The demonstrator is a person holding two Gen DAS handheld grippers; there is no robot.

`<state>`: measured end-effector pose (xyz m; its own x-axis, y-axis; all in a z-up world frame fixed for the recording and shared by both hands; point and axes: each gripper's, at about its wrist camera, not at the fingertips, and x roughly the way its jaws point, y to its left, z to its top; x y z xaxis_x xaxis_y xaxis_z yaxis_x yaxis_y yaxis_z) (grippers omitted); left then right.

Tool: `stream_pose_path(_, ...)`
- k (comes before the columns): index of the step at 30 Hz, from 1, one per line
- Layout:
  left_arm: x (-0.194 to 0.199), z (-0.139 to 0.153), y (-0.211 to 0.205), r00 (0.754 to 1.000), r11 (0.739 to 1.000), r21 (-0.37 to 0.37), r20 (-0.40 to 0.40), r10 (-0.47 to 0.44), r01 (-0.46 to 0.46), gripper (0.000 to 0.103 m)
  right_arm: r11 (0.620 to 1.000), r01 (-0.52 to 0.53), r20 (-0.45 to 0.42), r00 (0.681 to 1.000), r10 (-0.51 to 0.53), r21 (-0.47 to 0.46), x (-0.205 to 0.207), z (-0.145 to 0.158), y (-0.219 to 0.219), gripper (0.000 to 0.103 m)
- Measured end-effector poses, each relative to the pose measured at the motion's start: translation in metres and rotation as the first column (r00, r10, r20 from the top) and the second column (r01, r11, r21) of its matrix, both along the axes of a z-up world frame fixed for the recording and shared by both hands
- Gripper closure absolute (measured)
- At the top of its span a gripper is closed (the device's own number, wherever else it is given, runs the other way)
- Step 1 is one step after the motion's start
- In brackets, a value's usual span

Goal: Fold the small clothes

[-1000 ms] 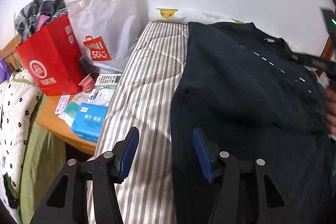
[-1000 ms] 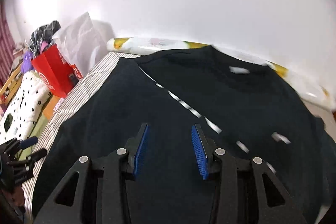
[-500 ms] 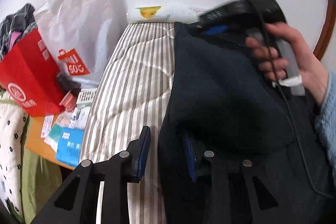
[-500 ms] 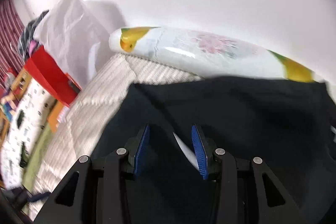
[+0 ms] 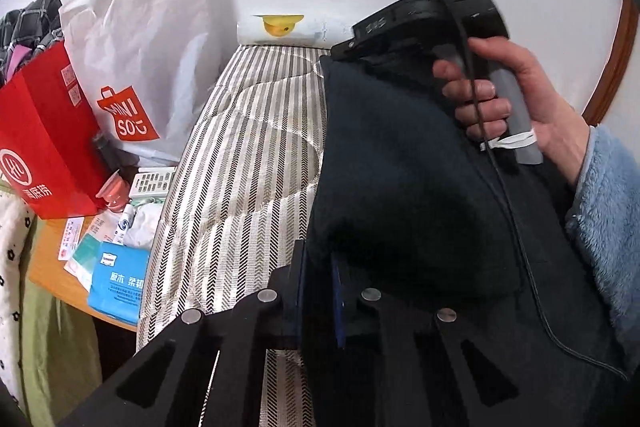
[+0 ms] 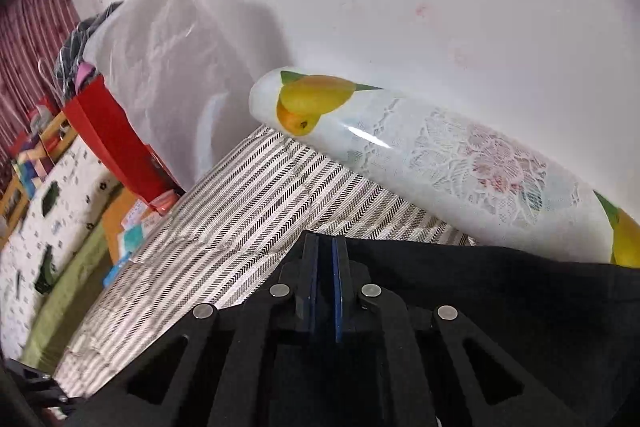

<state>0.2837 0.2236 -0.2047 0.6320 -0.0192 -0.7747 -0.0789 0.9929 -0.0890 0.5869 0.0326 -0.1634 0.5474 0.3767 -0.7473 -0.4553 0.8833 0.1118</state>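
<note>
Both grippers, left (image 5: 319,293) and right (image 6: 324,289), clamp the dark garment's (image 5: 400,187) edge (striped mattress (image 5: 248,163) beneath).

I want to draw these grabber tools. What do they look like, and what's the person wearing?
Both the left gripper and the right gripper are black frames with silver bolts and blue pads. The right gripper has a grey handle and black cable. The sleeve is fluffy light blue.

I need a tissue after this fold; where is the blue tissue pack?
In the left wrist view, the blue tissue pack lies at lower left on the wooden side table, beside the striped mattress, below the red bag.
</note>
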Motion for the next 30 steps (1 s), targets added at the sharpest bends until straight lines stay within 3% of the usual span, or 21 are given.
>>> stream_pose_path(1,0.000,-0.001,-0.001,1.000,1.000,0.004,0.000,-0.002,0.002,0.092,0.999,-0.008,-0.017,1.000,0.008,0.032,-0.001,0.002,-0.006,0.086)
stream_pose_path(2,0.000,-0.001,-0.001,1.000,1.000,0.008,0.002,-0.002,0.002,0.092,0.999,-0.023,-0.027,0.999,0.024,0.048,-0.001,0.002,-0.007,0.070)
stream_pose_path(4,0.000,-0.001,-0.002,1.000,1.000,0.015,0.004,0.001,-0.001,0.092,0.998,-0.047,-0.033,0.998,0.048,0.036,-0.004,-0.001,-0.004,0.055)
stream_pose_path(7,-0.001,-0.001,-0.001,1.000,1.000,0.016,0.007,-0.002,0.002,0.092,0.998,-0.062,-0.025,0.998,0.062,-0.008,-0.004,-0.010,0.003,0.059)
stream_pose_path(8,-0.001,-0.001,-0.001,1.000,1.000,0.014,0.007,-0.002,0.002,0.092,0.998,-0.064,-0.009,0.998,0.064,-0.014,-0.005,-0.010,0.006,0.082)
stream_pose_path(9,-0.001,-0.001,0.000,1.000,1.000,0.011,0.006,-0.002,0.002,0.092,0.996,-0.084,-0.020,0.996,0.084,0.002,-0.004,-0.010,0.009,0.092)
stream_pose_path(12,-0.002,-0.001,0.000,1.000,1.000,0.011,0.008,0.004,-0.004,0.092,0.996,-0.083,0.004,0.997,0.083,0.010,-0.002,-0.005,0.017,0.094)
stream_pose_path(19,-0.001,-0.002,-0.002,1.000,1.000,0.027,0.005,0.013,-0.014,0.090,0.999,-0.049,0.000,0.999,0.049,0.009,0.006,-0.015,0.022,0.092)
stream_pose_path(21,-0.003,-0.002,-0.002,1.000,0.999,0.028,0.003,0.018,-0.018,0.089,1.000,-0.023,0.007,1.000,0.022,0.014,0.002,-0.010,0.016,0.088)
stream_pose_path(23,-0.006,-0.002,-0.003,1.000,0.999,0.031,-0.001,0.020,-0.020,0.086,1.000,0.011,0.053,0.999,-0.010,-0.025,-0.013,0.003,0.002,0.075)
stream_pose_path(27,-0.014,0.001,-0.005,0.999,0.999,0.036,-0.021,0.030,-0.029,0.065,0.994,0.072,0.108,0.992,-0.063,-0.083,-0.060,0.025,-0.038,0.072)
stream_pose_path(29,-0.021,0.003,-0.005,0.999,1.000,-0.001,-0.028,0.028,-0.028,0.052,0.984,0.132,0.116,0.986,-0.119,-0.116,-0.094,0.032,-0.074,0.070)
stream_pose_path(30,-0.025,0.004,-0.005,0.999,0.999,-0.026,-0.030,0.023,-0.024,0.051,0.979,0.157,0.115,0.983,-0.142,-0.127,-0.109,0.034,-0.092,0.069)
